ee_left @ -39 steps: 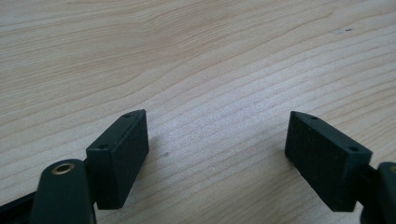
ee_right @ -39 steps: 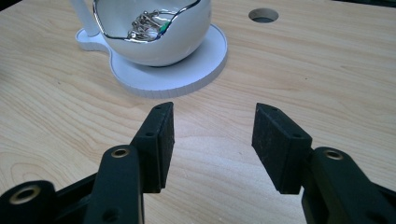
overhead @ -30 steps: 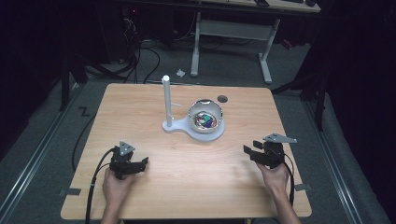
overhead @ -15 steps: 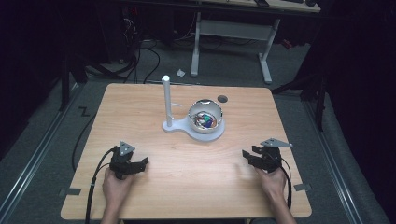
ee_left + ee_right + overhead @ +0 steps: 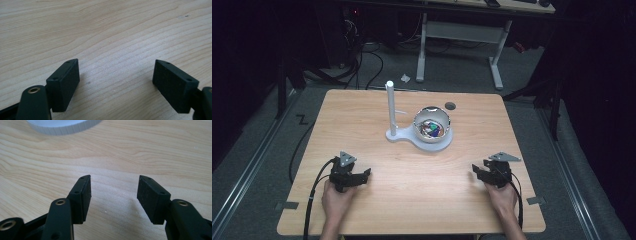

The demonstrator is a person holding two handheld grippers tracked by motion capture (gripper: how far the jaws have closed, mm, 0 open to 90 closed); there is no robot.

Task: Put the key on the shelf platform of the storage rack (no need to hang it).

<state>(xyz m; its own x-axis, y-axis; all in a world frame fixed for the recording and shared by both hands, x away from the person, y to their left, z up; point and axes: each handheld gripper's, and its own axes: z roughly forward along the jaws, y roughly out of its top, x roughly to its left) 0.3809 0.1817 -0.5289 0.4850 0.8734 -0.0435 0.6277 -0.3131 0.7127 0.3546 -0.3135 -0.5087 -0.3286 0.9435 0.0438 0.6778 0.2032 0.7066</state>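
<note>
High view: the left gripper [image 5: 362, 174] and the right gripper [image 5: 477, 171] are held low over the near part of the wooden table [image 5: 362, 125], well apart from each other, while the glass bowl [image 5: 432, 125] with coloured pieces inside is seen on its white base [image 5: 398, 134] beside a white upright post [image 5: 390, 105] toward the far middle. Left gripper view: its jaws are spread wide over bare wood, with nothing gripped. Right gripper view: its jaws are parted and empty, and the white base's edge [image 5: 65, 126] is seen at the top, well ahead.
</note>
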